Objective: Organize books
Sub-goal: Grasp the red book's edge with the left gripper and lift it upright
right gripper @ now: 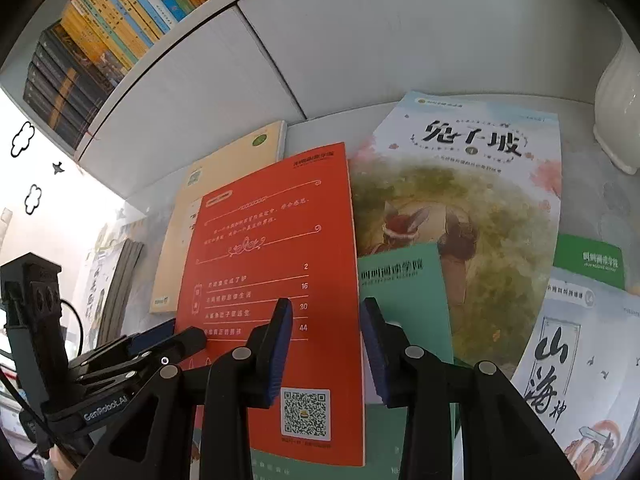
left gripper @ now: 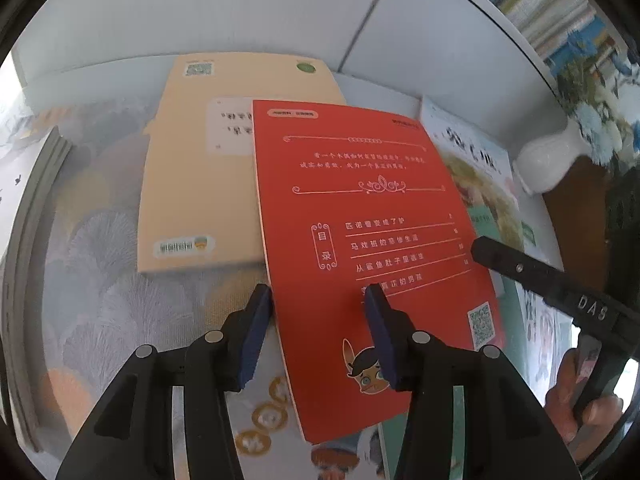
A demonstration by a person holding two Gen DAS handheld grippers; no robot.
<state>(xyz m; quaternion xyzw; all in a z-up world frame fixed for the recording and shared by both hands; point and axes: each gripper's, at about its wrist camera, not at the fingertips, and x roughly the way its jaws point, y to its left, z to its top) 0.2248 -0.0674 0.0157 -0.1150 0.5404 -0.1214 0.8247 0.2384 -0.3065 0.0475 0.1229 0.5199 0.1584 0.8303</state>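
The red book (left gripper: 360, 248) lies face down on the worktop (left gripper: 120, 300), overlapping the right edge of a cream book (left gripper: 192, 184) that reaches toward the back wall. The left gripper (left gripper: 320, 304) straddles the red book's left edge, one blue pad on the patterned cloth just outside it and the other over the cover; the jaws stand apart and whether the pads press the book cannot be told. The left view alone shows a hand (left gripper: 580, 404) at the right rim holding the other tool, and the neck of a white vase (left gripper: 548, 160).

The right gripper (right gripper: 326, 328) straddles the red book's (right gripper: 272, 280) right edge, jaws apart, one pad over the cover and the other over a teal booklet (right gripper: 404, 300). Only this view gives the rabbit-cover book (right gripper: 472, 200) whole, a pale book (right gripper: 576, 380) near the front right corner, a green booklet (right gripper: 592, 260), and shelved books (right gripper: 100, 40) upright above the back left corner
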